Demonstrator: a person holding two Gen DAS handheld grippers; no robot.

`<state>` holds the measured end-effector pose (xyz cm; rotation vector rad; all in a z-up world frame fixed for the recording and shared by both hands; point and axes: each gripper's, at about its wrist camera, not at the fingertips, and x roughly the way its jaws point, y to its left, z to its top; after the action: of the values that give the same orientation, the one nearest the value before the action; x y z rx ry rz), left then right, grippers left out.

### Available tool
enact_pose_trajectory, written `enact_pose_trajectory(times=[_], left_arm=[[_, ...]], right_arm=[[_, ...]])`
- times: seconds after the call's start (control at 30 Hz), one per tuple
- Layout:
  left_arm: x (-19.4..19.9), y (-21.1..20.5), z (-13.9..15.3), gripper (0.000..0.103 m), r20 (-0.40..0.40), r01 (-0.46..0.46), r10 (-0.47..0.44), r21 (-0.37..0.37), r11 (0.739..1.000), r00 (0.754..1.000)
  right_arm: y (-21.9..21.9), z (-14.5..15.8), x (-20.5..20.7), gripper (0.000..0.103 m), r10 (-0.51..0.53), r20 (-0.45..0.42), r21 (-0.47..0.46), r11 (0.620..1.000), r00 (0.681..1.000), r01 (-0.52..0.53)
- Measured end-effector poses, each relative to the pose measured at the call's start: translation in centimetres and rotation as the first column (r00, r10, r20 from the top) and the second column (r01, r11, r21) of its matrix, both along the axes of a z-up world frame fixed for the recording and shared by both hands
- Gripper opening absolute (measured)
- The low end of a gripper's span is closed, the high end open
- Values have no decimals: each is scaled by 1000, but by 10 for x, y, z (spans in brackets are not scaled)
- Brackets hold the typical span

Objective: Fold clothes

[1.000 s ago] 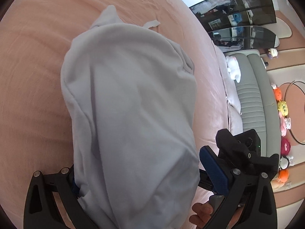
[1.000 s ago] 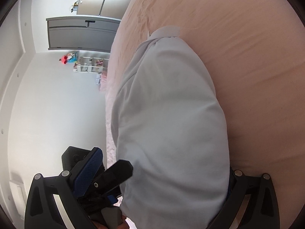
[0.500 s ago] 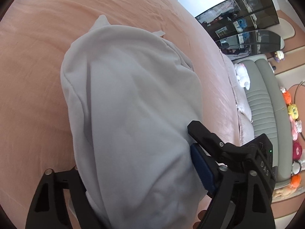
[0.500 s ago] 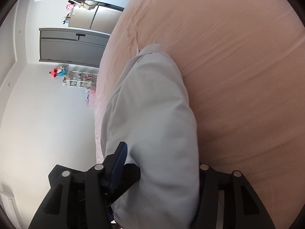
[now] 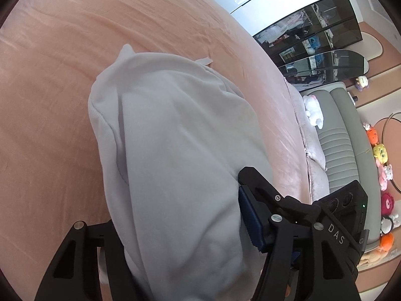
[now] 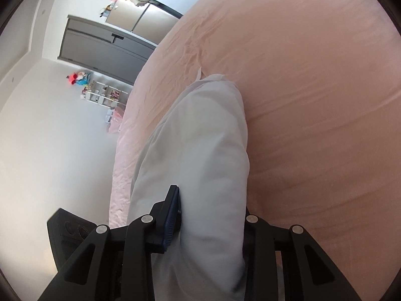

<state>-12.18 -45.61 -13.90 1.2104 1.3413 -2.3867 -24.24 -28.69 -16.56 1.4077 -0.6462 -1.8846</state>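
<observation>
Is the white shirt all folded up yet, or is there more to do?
Not finished yet. Done: the white garment is already bunched into a thick, doubled-over bundle on the pink bedspread. In hand: the left gripper and the right gripper are both clamped on its near end. Left: probably set it down flat, let go, and tuck in the loose strip poking out at the far end.

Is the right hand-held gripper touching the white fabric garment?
Touching. The right wrist view shows the right hand-held gripper clamped on the white fabric garment, its blue pad pressed into the cloth.
</observation>
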Motion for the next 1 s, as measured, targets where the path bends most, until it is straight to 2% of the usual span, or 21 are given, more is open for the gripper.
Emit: enact_pose_trajectory(times=[0.37,0.63,1.0], left_arm=[[2,4,27,61,-44,-1,0,-17,1000,999],[13,5,62,61,-89,-1,-3,-39,999,996],[48,0,119,61,-165,-16,2,-81,997,986]], right_arm=[[4,30,15,33,13,-68,-36,999,998,-15],[4,73,33,33,20,-142,-70,997,990,-30],[-4,140,65,33,41,-226,-100,993,973,-65]])
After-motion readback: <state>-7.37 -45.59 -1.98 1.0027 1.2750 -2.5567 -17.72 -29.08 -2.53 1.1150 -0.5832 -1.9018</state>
